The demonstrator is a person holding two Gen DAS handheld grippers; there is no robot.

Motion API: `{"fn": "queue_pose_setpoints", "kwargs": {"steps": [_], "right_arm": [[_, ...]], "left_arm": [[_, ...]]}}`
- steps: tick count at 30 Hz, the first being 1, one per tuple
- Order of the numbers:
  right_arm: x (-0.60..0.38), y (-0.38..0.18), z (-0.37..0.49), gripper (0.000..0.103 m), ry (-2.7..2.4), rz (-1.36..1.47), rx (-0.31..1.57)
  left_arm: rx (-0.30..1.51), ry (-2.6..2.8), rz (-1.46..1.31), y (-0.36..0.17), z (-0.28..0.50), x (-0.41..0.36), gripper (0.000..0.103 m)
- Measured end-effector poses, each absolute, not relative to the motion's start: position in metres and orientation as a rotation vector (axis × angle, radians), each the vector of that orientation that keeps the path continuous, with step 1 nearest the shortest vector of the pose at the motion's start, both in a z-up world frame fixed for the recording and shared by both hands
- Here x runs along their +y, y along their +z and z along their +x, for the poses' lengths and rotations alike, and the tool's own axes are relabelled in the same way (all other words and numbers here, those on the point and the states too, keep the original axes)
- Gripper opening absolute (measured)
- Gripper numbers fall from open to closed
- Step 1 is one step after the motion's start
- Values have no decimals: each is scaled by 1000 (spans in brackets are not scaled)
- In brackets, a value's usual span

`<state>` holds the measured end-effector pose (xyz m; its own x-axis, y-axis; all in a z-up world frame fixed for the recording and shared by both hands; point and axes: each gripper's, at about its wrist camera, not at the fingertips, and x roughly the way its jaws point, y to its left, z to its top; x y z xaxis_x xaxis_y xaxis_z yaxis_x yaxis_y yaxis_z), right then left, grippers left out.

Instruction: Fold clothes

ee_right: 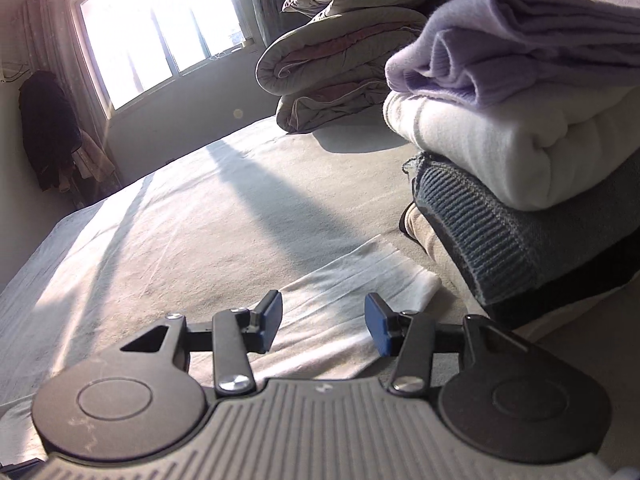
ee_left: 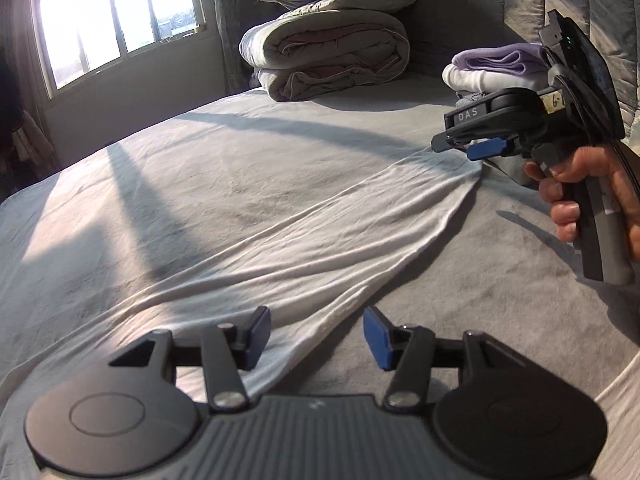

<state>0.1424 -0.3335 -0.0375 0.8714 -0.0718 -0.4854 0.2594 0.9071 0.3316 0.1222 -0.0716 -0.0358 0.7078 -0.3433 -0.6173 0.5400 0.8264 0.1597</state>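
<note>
Jaws released on both grippers, white garment lying flat on the bed.
Left wrist view: left gripper [ee_left: 316,338] hangs empty over the white garment [ee_left: 248,216], right gripper [ee_left: 472,148] at its far corner. Right wrist view: that corner [ee_right: 400,280] lies free beside the folded stack [ee_right: 500,160]; next, I judge, regrip an edge for another fold.

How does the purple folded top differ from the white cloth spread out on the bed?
The purple folded top is bundled thick and sits on top of the pile; the white cloth lies flat in a thin, creased layer on the bed. The top looks fuzzy and knitted, the cloth smooth. Neither is held by a tool.
</note>
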Motion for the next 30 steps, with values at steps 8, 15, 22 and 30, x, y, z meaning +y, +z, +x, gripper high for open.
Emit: {"fn": "queue_pose_setpoints", "kwargs": {"steps": [8, 15, 22, 30], "right_arm": [[-310, -32, 172, 50, -94, 362, 519], [-267, -33, 186, 50, 165, 314, 595], [-240, -43, 239, 50, 412, -4, 593], [-244, -60, 268, 38, 535, -162, 629]], "left_arm": [[823, -569, 185, -47, 120, -22, 56], [668, -568, 248, -37, 112, -28, 56], [602, -577, 330, -61, 121, -51, 44], [570, -592, 354, -65, 118, -54, 11]]}}
